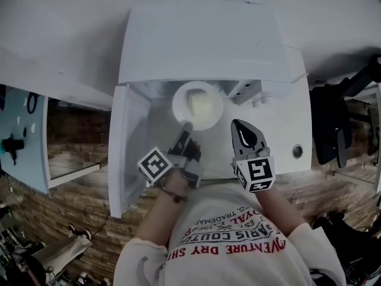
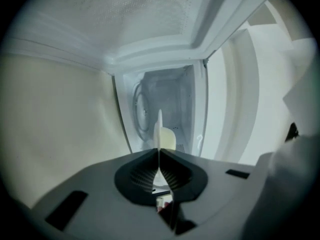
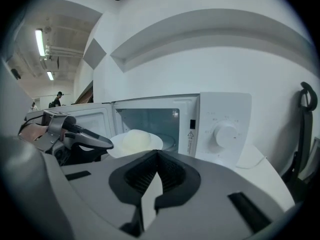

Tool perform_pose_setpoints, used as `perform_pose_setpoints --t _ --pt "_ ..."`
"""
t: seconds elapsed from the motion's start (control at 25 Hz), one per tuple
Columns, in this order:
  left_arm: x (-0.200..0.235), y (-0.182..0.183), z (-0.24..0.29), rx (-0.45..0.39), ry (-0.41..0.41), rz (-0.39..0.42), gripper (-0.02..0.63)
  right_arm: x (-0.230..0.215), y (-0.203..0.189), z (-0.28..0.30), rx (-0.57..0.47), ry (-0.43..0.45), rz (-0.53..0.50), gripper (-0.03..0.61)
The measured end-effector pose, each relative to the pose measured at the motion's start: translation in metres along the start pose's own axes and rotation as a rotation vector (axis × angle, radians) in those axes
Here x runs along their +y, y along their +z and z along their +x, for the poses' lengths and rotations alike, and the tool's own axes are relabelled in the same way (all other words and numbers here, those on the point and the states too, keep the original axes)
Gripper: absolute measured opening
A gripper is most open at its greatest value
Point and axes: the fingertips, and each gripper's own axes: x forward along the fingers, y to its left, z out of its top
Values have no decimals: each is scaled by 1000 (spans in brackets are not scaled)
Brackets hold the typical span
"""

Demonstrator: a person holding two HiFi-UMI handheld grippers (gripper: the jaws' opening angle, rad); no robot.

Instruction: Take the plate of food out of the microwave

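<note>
A white plate [image 1: 181,103] with a pale yellow mound of food [image 1: 201,106] is at the mouth of the open white microwave [image 1: 202,46]. My left gripper [image 1: 186,126] is shut on the plate's near rim. In the left gripper view the plate [image 2: 159,126] shows edge-on between the closed jaws of the left gripper [image 2: 159,151], with the food [image 2: 168,139] to its right. My right gripper [image 1: 236,124] hangs shut and empty just right of the plate, in front of the control panel. The right gripper view shows the plate [image 3: 150,143], the left gripper [image 3: 107,144] on it, and the right gripper [image 3: 157,154].
The microwave door [image 1: 122,154] stands open to the left. The control panel carries a round knob [image 3: 226,133] and a button [image 1: 297,151]. A dark chair [image 1: 333,124] stands to the right. A black hooked object [image 3: 306,114] leans by the wall.
</note>
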Motion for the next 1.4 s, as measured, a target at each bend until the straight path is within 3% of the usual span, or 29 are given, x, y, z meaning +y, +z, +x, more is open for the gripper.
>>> perform_pose_setpoints --t 0.16,0.52,0.76,1.4 --pt "-28 -9 -19 40 -45 46 15 5 17 -14 -45 -10 -10 3" --pt "-89 -7 -44 31 -159 94 17 10 59 -37 -161 -64 -14 3" --pt "-94 -7 -51 48 -168 90 15 17 75 -41 -203 -74 -28 3" --pt "-92 -10 -59 73 -165 77 15 27 73 -46 -194 -88 -40 3"
